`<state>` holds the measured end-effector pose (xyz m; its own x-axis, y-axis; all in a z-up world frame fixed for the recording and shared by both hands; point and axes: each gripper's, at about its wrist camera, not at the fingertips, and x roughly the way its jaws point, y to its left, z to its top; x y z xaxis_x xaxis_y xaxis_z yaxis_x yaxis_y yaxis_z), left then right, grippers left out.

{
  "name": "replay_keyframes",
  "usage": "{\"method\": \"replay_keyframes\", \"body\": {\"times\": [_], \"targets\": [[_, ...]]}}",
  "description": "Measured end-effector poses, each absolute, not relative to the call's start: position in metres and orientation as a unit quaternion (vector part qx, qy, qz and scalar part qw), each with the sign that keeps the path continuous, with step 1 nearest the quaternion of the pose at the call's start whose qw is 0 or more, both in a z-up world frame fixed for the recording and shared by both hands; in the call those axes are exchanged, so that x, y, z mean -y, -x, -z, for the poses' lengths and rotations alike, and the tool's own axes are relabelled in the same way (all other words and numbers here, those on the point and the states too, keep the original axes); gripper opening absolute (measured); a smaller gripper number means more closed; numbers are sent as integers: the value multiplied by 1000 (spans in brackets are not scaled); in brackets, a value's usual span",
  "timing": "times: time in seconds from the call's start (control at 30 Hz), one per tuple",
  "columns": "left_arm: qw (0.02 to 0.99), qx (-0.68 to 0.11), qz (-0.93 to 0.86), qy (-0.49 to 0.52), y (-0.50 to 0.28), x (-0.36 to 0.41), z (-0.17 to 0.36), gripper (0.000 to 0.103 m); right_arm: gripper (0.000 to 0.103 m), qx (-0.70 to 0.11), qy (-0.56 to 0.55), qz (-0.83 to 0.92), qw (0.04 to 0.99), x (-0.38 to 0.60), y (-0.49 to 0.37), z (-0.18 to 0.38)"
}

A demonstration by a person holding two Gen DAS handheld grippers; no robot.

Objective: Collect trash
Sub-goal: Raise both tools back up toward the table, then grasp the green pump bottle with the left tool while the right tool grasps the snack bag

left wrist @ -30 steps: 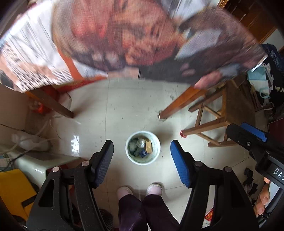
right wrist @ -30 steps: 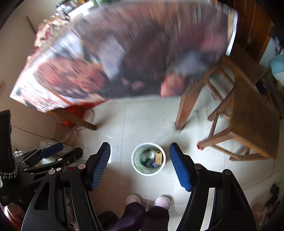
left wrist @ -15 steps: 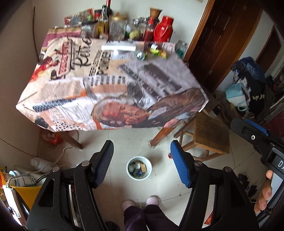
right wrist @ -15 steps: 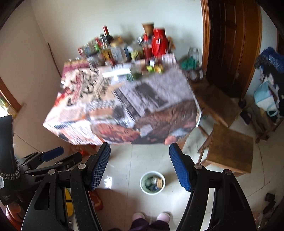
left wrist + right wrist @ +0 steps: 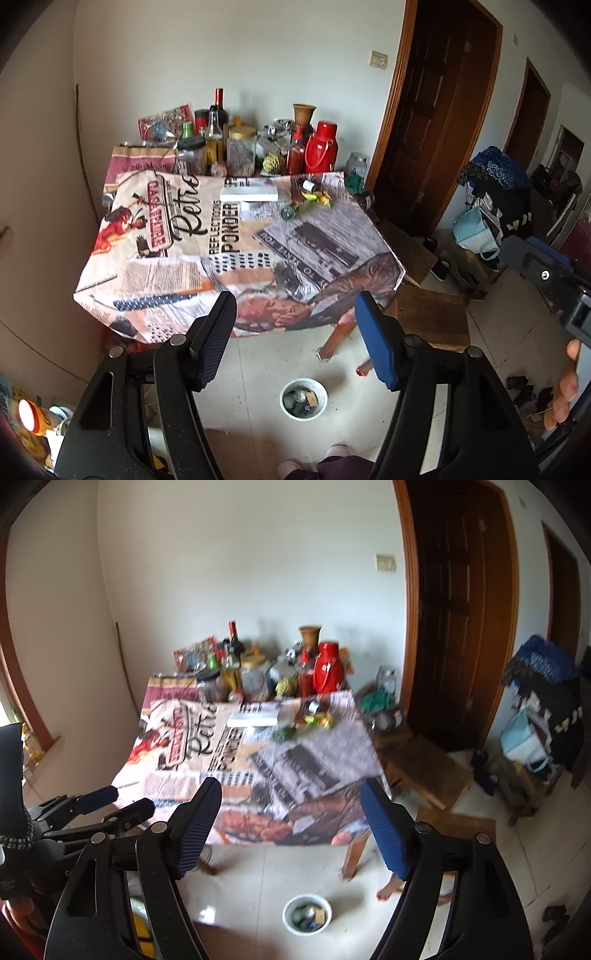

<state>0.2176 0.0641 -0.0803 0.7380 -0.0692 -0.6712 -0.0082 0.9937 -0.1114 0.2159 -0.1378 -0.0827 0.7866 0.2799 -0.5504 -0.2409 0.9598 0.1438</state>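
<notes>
A: Left wrist view, nearest first: the left gripper [image 5: 295,339] has its jaws spread wide with nothing between them. Below it on the tiled floor sits the white trash bucket [image 5: 303,398], already holding scraps.

B: And the right wrist view?

A: Same story. The right gripper [image 5: 291,827] is spread and empty, above the trash bucket [image 5: 307,917].

B: Farther out?

A: The table, draped in a newspaper-print cloth [image 5: 236,254]. Toward its far right part lies the trash: crumpled yellow-green wrappers [image 5: 317,197], with a small can [image 5: 288,213] just beside them and a flat white box [image 5: 249,192] to their left.

B: Behind those?

A: Bottles and jars along the wall, including a red thermos [image 5: 320,153]. A wooden stool [image 5: 430,314] stands right of the table.
</notes>
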Motion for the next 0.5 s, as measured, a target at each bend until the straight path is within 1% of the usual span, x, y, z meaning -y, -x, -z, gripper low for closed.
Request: {"method": "replay_keyframes", "body": {"times": [0.03,0.1,0.17,0.23,0.5], "targets": [[932,-359,18,53,-219,-65,78,65,75,-292,-32,-134,946,139,-217,80],[933,-355,19,54,-222,-66,74,69,84,-283,-34,-124,950,143,-221,76],[935,-351,16,53,-229,-67,71,85,86,-275,-36,-118,954,146,-227,74],[937,-344,11,56,-237,-67,69,91,86,-273,-36,-116,954,149,-236,73],[938,-341,-16,62,-296,-52,70,91,86,-276,-35,-133,951,169,-299,78]]}}
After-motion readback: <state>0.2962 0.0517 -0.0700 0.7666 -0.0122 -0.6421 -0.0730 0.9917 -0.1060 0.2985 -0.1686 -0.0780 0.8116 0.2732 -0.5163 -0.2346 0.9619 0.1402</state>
